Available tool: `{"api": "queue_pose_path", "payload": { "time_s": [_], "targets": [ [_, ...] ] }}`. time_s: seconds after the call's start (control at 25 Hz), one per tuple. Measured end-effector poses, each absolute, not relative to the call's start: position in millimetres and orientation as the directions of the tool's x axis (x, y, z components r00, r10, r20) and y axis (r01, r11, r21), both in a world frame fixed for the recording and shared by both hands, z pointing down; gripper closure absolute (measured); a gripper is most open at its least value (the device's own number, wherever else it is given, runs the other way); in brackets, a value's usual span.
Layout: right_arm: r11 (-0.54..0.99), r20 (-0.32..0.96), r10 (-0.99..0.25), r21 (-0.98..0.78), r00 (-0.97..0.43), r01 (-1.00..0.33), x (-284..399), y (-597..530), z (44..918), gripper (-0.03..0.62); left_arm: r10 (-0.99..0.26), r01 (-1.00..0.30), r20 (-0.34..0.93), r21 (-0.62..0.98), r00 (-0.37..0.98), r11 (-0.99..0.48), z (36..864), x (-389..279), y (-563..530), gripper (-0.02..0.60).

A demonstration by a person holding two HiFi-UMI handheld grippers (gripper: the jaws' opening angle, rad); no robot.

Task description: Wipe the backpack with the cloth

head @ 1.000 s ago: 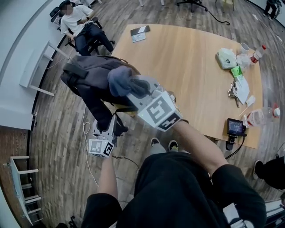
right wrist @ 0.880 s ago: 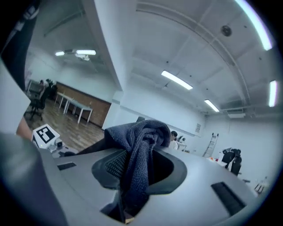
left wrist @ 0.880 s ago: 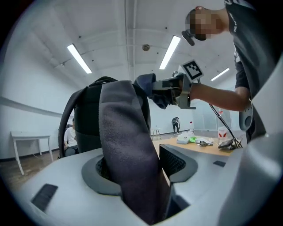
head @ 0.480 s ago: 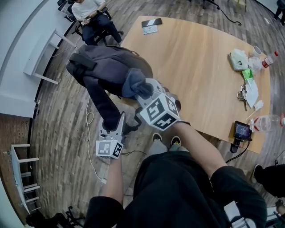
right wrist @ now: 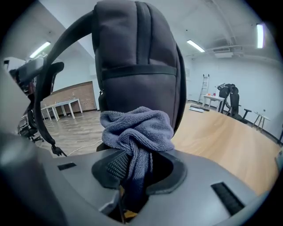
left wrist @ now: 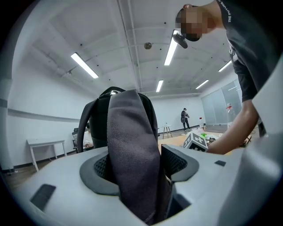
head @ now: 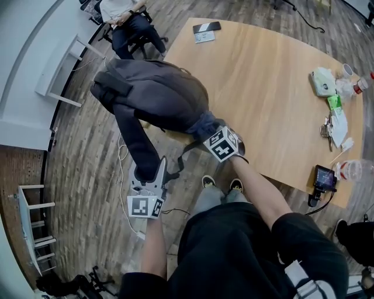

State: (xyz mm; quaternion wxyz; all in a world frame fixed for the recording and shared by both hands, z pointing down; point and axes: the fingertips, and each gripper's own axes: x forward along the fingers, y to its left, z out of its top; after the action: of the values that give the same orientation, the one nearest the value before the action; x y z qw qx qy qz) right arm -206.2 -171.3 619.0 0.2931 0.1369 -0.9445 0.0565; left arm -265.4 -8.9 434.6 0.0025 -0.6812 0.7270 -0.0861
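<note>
A dark grey backpack (head: 153, 93) stands at the wooden table's (head: 263, 76) near-left corner, also filling the right gripper view (right wrist: 137, 57). My right gripper (head: 207, 129) is shut on a bunched blue-grey cloth (head: 203, 124) and holds it against the backpack's lower edge; the cloth (right wrist: 137, 128) bulges over the jaws (right wrist: 137, 165). One shoulder strap (head: 134, 143) hangs down into my left gripper (head: 149, 172). Its jaws have just been opening, and the strap (left wrist: 130, 145) lies loosely between them (left wrist: 139, 161).
A tissue pack (head: 322, 80), papers, a bottle (head: 350, 169) and a small screen (head: 324, 178) lie on the table's right side, a phone (head: 207, 27) at its far end. A seated person (head: 125, 17), a white bench (head: 55, 70) and a floor cable (head: 120, 155) lie to the left.
My right gripper has slid the cloth down the backpack from its upper face to its lower edge. The left gripper stays at the hanging strap.
</note>
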Motion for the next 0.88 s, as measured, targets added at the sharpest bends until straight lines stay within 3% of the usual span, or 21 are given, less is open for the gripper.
{"api": "queue_pose_path", "payload": {
  "time_s": [0.2,0.52,0.68,0.88],
  "targets": [
    [0.944,0.382,-0.291,-0.035,-0.877,-0.329,-208.5,-178.3,547.5,0.488,-0.993,-0.992,0.093,-0.112,-0.076,0.065,434.9,-269.2,-4.4,0.282],
    [0.862,0.016,-0.333,0.411,-0.943,-0.298,-224.8,-145.1,323.1,0.488,-0.986,-0.99,0.106,-0.077,-0.127,0.119,445.5,-279.6,-12.6,0.265],
    [0.852,-0.022,-0.244,0.472,-0.97,-0.225,-256.4,-133.2,271.0,0.488,-0.984,-0.987,0.093,-0.076,-0.15,0.143,447.2,-279.7,-14.6,0.265],
    [0.878,-0.021,-0.378,0.31,-0.925,-0.366,-243.9,-199.1,284.3,0.488,-0.986,-0.989,0.086,-0.066,-0.14,0.135,445.4,-274.3,-14.4,0.267]
  ]
}}
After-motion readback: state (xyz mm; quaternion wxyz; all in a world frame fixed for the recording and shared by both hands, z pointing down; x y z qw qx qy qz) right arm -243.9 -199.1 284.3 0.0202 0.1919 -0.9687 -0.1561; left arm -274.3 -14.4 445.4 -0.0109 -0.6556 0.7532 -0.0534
